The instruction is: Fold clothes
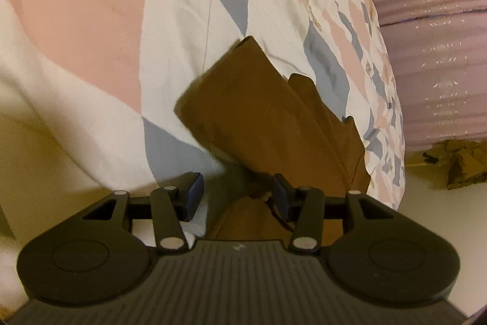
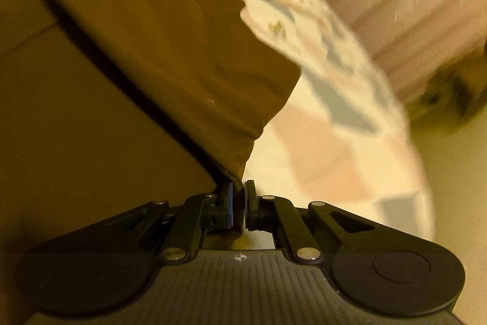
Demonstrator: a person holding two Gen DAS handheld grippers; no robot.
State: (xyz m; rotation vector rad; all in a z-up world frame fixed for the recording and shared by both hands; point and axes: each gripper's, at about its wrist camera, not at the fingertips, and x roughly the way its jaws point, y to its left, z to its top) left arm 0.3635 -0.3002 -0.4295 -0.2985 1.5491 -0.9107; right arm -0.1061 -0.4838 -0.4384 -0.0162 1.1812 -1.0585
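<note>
One brown garment point(image 1: 252, 124) of smooth, softly creased cloth is spread on a bed whose cover point(image 1: 91, 29) is printed with pink, grey and cream geometric patches. A pointed fold of the garment is pinched by the closed right tongs point(image 2: 239, 206) and is drawn up taut from them. The left tongs point(image 1: 237, 197) are held open, with brown cloth between the pads; contact cannot be told. Open cover is seen to the left of the garment, and the bed's rounded edge to the right.
</note>
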